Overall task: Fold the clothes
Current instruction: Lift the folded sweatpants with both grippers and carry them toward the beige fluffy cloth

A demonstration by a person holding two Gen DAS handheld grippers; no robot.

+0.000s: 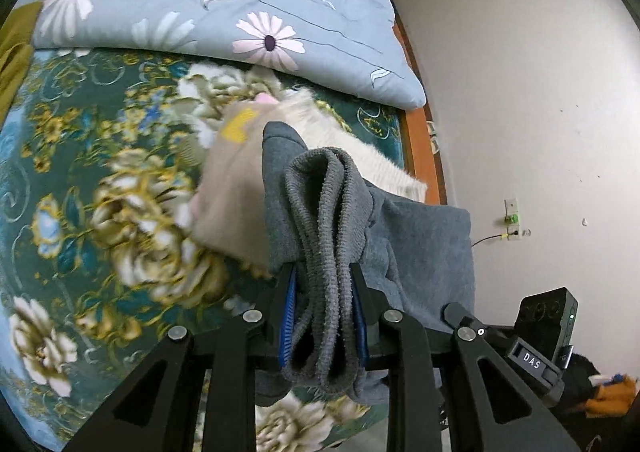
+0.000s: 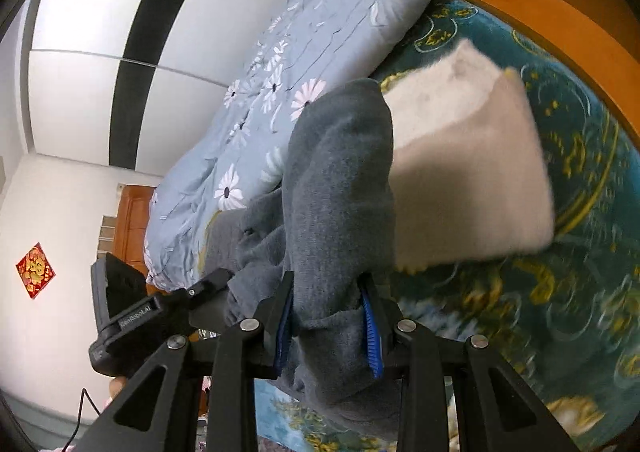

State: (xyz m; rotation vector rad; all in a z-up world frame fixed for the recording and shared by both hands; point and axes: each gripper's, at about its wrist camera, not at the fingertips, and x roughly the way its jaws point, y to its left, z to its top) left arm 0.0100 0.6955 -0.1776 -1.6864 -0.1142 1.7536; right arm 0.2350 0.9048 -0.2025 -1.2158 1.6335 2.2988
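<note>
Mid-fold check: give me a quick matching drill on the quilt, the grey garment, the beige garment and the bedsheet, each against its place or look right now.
Things:
1. quilt
2. grey garment
3. beige garment
4. bedsheet

States:
A. dark teal with gold flowers
B. clamped in both tools, left tool and right tool
C. light blue with daisies
D. folded, lying on the bed

Pairs: 1-C, 2-B, 3-D, 4-A

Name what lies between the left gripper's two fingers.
A bunched fold of the grey garment fills the gap in the left gripper, seen in the left wrist view.
</note>
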